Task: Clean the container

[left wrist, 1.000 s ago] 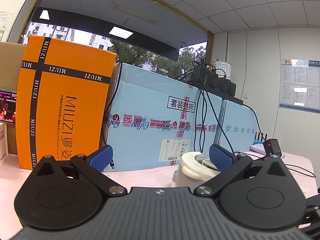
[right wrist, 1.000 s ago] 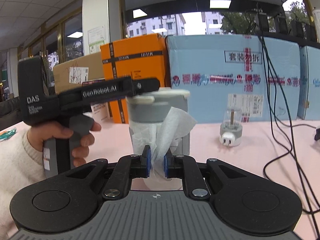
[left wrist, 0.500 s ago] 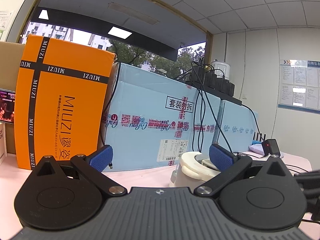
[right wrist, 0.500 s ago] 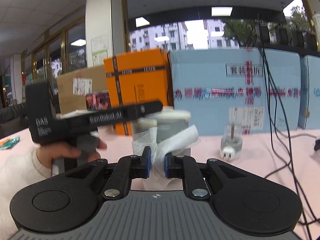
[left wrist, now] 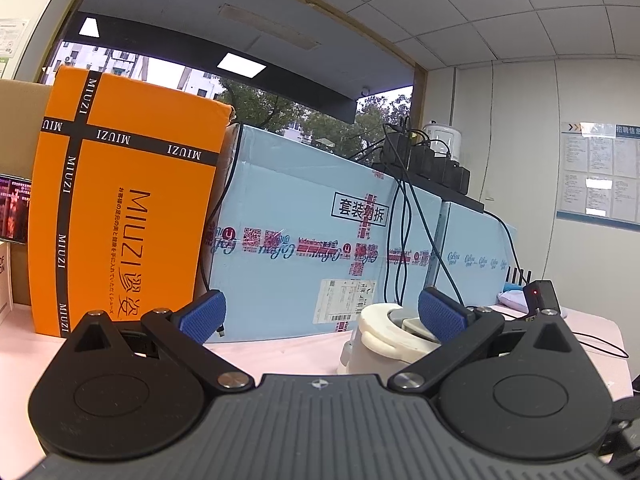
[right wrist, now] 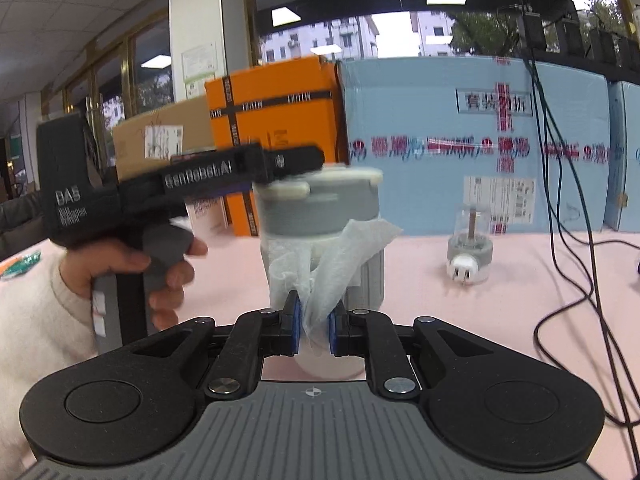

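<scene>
Both jaws: R gripper [right wrist: 313, 330] pinching tissue [right wrist: 340, 256], L gripper [left wrist: 320, 312] wide.

Pink table [right wrist: 500, 312], light tabletop. Standing on it: grey container [right wrist: 320, 240] with a cream lid, upright near the front. Behind, along the back edge: orange MIUZI box [left wrist: 124, 216], light-blue carton [left wrist: 304, 236] beside it, second blue carton [left wrist: 476, 256] further right, brown cardboard box [right wrist: 160, 140] at the left end. Small clear-domed plug adapter [right wrist: 470, 248] sits right of the container, well apart. Black cables [right wrist: 576, 300] trail over the right side. Something greenish at far left edge [right wrist: 20, 264], too blurred to identify.
</scene>
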A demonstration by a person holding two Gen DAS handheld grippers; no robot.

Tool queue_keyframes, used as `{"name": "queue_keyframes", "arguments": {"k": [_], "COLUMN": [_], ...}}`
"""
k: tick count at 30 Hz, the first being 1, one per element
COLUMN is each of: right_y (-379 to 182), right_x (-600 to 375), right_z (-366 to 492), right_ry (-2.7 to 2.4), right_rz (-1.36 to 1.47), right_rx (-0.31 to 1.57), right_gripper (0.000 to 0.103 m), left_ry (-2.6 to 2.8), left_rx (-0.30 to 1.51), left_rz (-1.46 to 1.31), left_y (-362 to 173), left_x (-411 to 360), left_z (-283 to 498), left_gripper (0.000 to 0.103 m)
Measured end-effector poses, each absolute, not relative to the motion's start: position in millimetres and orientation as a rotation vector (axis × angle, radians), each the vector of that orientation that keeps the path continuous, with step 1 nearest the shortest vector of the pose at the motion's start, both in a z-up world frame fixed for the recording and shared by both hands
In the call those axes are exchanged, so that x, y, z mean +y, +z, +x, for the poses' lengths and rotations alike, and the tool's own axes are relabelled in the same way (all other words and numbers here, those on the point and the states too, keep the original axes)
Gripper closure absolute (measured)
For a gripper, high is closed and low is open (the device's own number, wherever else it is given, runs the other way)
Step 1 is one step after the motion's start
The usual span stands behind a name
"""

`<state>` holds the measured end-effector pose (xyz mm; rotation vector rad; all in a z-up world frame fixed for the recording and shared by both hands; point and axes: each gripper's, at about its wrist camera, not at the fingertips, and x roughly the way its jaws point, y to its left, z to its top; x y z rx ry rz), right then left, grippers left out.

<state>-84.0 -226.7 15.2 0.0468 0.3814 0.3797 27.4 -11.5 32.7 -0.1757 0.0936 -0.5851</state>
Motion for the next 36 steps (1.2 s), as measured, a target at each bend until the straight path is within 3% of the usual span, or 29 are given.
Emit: {"name": "queue_keyframes", "arguments": {"k": [8,18,30,36], "right_y": [5.9,53.1,28.4,43.7], "right_x": [-221.9,-222.0,-227.9,-226.8], "right_z": [-80.7,-99.9,-91.2,-100.1], "right_ry": [0.382,0.378,0.382,0.384], "right_rz": [0.031,0.015,0.037,0.033], "right_rx": [0.428,0.217,0.320,0.253], "right_gripper": [0.091,0.090,0.091,0.090], "left_ry": [-0.583,-0.576,-0.582,-0.587], "left_rx": [0.099,0.094,0.095,0.089], "left_rz": [-0.187,-0.180,-0.183,-0.174], "left_y": [32.5,32.5,32.0,32.2], "left_x": [-10.7,-12.1,-12.7,-13.9], "left_z": [29.7,28.9,28.0,27.0], "left_gripper": [0.000,0.000,0.000,0.000]}}
